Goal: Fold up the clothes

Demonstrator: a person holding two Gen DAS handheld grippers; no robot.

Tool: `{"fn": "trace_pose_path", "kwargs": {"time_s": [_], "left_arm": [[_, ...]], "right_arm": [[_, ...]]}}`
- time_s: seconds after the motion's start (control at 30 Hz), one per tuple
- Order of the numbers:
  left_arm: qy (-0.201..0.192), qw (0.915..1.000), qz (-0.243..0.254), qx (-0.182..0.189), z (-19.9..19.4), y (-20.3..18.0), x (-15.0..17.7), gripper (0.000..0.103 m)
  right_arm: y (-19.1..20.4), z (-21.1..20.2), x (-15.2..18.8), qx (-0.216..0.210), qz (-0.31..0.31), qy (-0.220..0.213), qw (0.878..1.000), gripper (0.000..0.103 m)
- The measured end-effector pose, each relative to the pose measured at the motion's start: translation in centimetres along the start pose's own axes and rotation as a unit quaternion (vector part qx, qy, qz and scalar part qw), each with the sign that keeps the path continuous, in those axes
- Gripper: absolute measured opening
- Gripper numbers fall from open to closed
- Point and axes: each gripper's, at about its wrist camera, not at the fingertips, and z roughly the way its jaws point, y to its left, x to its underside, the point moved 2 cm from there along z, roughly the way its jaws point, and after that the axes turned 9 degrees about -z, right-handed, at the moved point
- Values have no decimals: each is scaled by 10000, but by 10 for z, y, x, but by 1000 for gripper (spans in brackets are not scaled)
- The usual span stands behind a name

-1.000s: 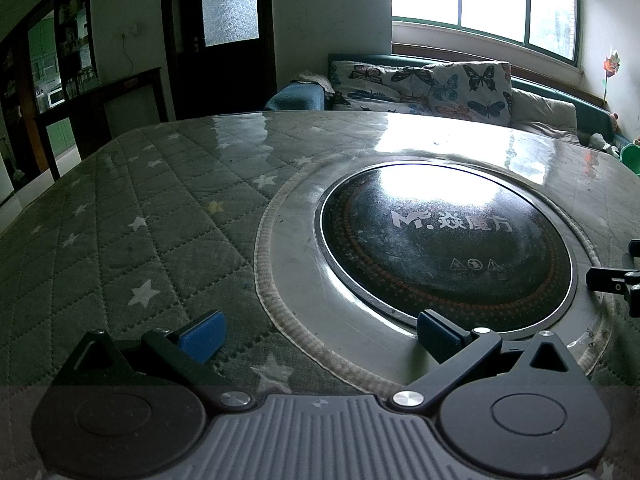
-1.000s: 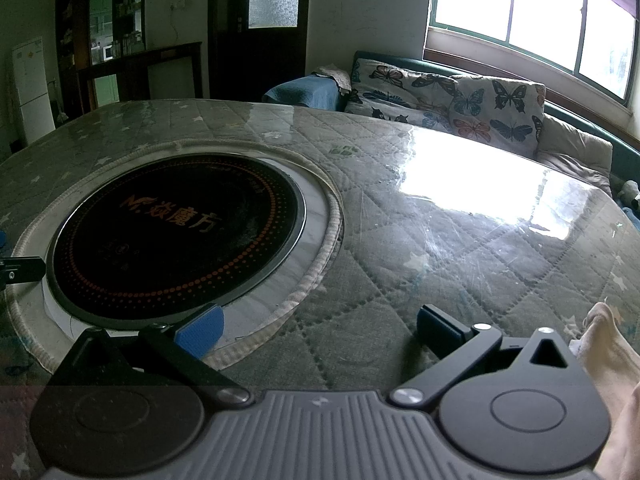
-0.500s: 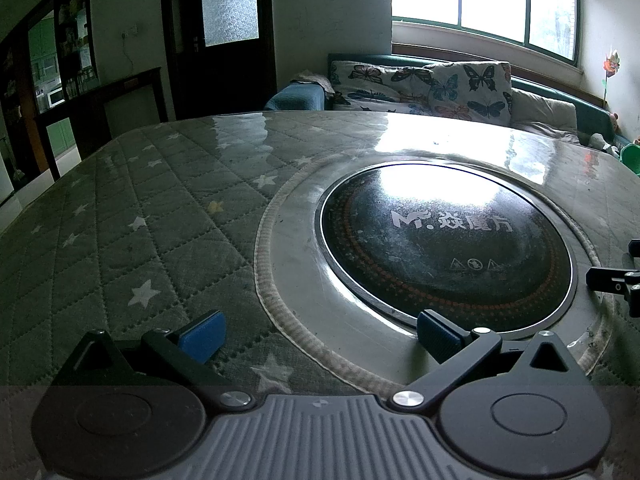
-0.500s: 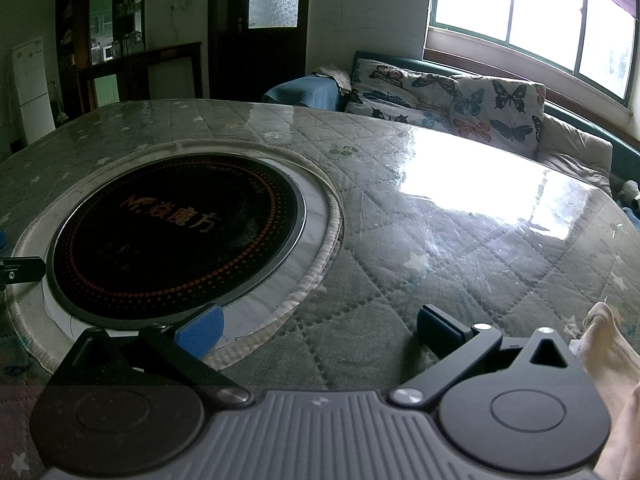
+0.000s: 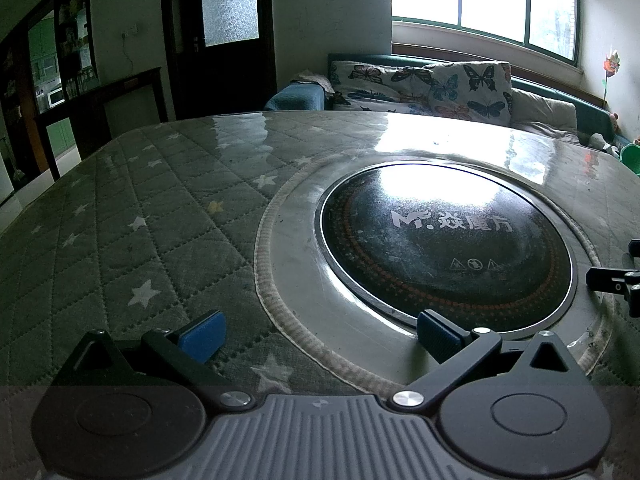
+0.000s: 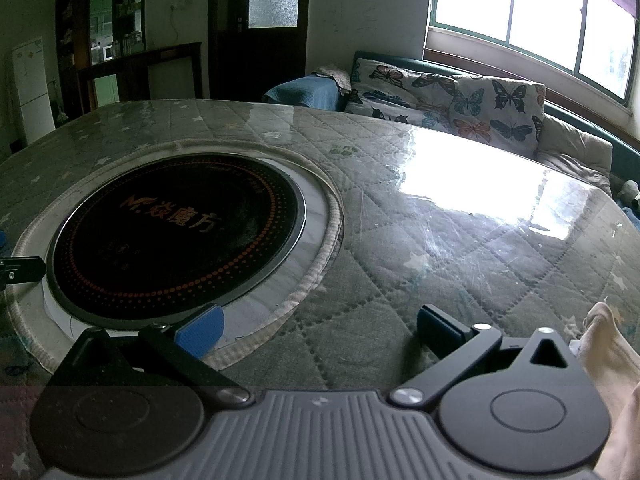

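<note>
— What's over on the left side?

— The left gripper (image 5: 318, 334) hangs low over the quilted star-print table cover (image 5: 132, 240), its blue-padded fingers (image 5: 202, 336) spread wide with nothing between them. One pad sits above the fabric, the other above the pale ring around the hotplate.

— And in the middle?

— A round black induction hotplate (image 5: 444, 248) set into the table, white lettering on its glass, window glare across the top. A clear sheet over the cover shines too.

— The other tool?

— The right gripper (image 6: 318, 330) is just beside the hotplate on its right, jaws also wide apart and holding nothing. From the left camera you catch its black tip at the frame's right edge.

— Where are the clothes?

— A cream-coloured garment (image 6: 604, 344) lies at the near right edge of the table, just beside the right gripper's body; only a part shows. Behind, a sofa with butterfly cushions (image 6: 452, 92) runs under the window (image 6: 532, 12).
</note>
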Motion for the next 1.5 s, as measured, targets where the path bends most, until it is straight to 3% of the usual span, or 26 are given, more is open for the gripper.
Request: {"fn": "trace_pose_path", "kwargs": {"time_s": [1.5], "left_arm": [[2,10000,1,1,0,0,0,103]], "right_arm": [[0,0,0,0,0,0,10000,103]]}}
